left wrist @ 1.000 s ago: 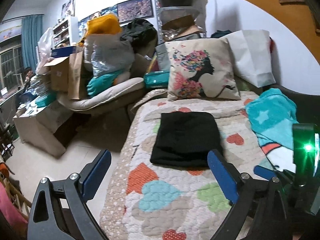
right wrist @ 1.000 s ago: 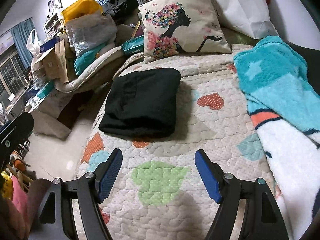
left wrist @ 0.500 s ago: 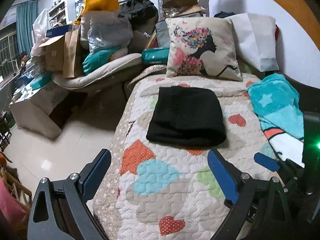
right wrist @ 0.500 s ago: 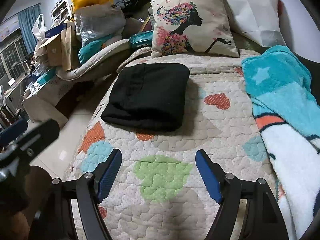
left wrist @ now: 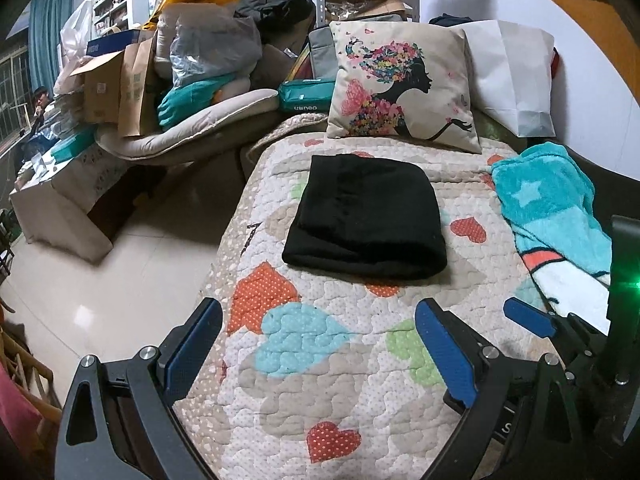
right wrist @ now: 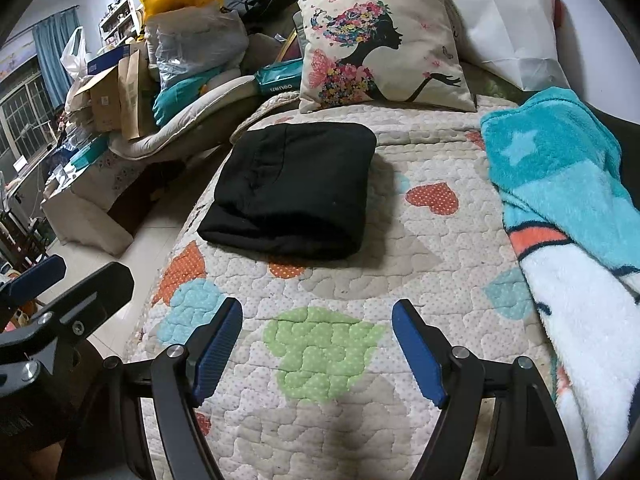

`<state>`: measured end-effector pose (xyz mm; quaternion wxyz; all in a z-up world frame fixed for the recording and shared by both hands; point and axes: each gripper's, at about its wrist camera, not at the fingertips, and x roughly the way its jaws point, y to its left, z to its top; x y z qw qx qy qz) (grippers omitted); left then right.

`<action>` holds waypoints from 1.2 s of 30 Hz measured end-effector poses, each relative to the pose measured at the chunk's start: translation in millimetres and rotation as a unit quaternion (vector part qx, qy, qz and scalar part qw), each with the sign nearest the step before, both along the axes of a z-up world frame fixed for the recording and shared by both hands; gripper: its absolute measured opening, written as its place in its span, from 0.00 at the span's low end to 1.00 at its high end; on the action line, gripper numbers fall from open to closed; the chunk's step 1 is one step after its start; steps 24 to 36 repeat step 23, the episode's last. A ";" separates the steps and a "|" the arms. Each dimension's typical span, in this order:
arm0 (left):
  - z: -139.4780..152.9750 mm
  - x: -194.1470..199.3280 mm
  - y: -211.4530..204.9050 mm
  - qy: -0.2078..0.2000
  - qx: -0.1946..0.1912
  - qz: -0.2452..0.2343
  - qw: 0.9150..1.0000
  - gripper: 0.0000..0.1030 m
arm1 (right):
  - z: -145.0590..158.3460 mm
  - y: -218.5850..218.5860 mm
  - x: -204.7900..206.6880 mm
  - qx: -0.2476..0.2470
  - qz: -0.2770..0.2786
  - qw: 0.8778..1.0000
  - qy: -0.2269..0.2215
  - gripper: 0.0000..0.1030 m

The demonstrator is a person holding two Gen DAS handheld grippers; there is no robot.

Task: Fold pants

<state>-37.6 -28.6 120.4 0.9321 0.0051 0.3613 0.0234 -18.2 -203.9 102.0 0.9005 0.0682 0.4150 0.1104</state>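
Note:
The black pants (left wrist: 366, 216) lie folded into a compact rectangle on the heart-patterned quilt (left wrist: 320, 360), near its left edge and just in front of a pillow. They also show in the right wrist view (right wrist: 292, 188). My left gripper (left wrist: 320, 356) is open and empty, held above the quilt's near end, well short of the pants. My right gripper (right wrist: 318, 352) is open and empty too, beside the left one and the same distance back from the pants. The left gripper's body shows at the lower left of the right wrist view.
A printed pillow (left wrist: 404, 84) and a white bag (left wrist: 516, 76) stand at the head of the bed. A teal and white fleece blanket (right wrist: 568, 208) lies along the right side. Piled cushions, boxes and bags (left wrist: 160, 80) crowd the left, beyond a strip of tiled floor (left wrist: 100, 272).
Both grippers have tilted and drawn slightly nearer, so the pants sit a little higher and larger in view. The left gripper now shows at the lower left of the right wrist view. The pants have not moved.

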 end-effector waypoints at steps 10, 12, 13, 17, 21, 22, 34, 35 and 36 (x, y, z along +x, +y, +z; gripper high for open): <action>-7.5 3.5 2.0 0.017 -0.006 0.004 1.000 0.94 | -2.2 0.1 1.8 -0.003 -0.001 1.000 0.004 0.80; -8.9 4.1 2.5 0.019 -0.006 0.005 1.000 0.94 | -2.4 0.6 2.1 -0.005 0.000 1.000 0.004 0.80; -10.0 4.7 2.7 0.021 -0.006 0.006 1.000 0.94 | -2.8 0.8 2.1 -0.006 0.000 1.000 0.005 0.81; -16.8 8.5 6.2 0.033 -0.016 0.009 0.999 0.94 | -4.0 2.8 2.0 -0.015 0.004 1.000 0.005 0.81; -24.1 12.3 12.6 0.047 -0.024 0.017 0.998 0.94 | -7.0 5.4 2.4 -0.022 0.008 1.000 0.008 0.81; -25.6 13.1 14.1 0.048 -0.026 0.020 0.998 0.94 | -7.6 5.8 2.2 -0.022 0.008 1.000 0.009 0.81; -26.0 13.5 15.5 0.048 -0.027 0.022 0.998 0.94 | -8.4 5.6 2.6 -0.023 0.007 1.000 0.010 0.81; -26.0 13.5 15.5 0.048 -0.027 0.022 0.998 0.94 | -8.4 5.6 2.6 -0.023 0.007 1.000 0.010 0.81; -26.0 13.5 15.5 0.048 -0.027 0.022 0.998 0.94 | -8.4 5.6 2.6 -0.023 0.007 1.000 0.010 0.81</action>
